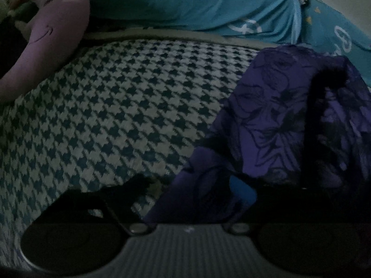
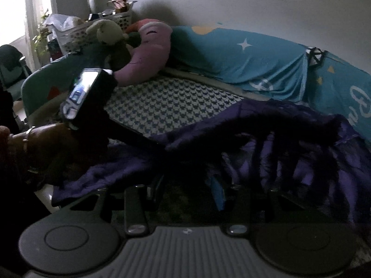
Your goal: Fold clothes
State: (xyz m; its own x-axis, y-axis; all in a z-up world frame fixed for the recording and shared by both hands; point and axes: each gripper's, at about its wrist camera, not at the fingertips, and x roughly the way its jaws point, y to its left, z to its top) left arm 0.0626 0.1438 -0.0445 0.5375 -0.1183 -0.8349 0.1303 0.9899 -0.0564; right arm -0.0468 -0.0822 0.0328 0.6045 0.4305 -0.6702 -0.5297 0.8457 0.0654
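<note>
Purple garment (image 2: 289, 139) stretches sideways across the bed, both claws' grips too dark to tell.

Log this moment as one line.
stage: gathering garment | left gripper: purple floral lace garment between jaws, grip unclear | right gripper: garment across jaws, grip unclear | surface: houndstooth bedcover

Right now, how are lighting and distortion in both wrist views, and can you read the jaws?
Left wrist view: very dim and bowed by the fisheye, the jaws mere black shapes against the purple garment. Right wrist view: brighter, with window glare top left and a reflection off the phone on the left gripper; garment folds in shadow.
</note>
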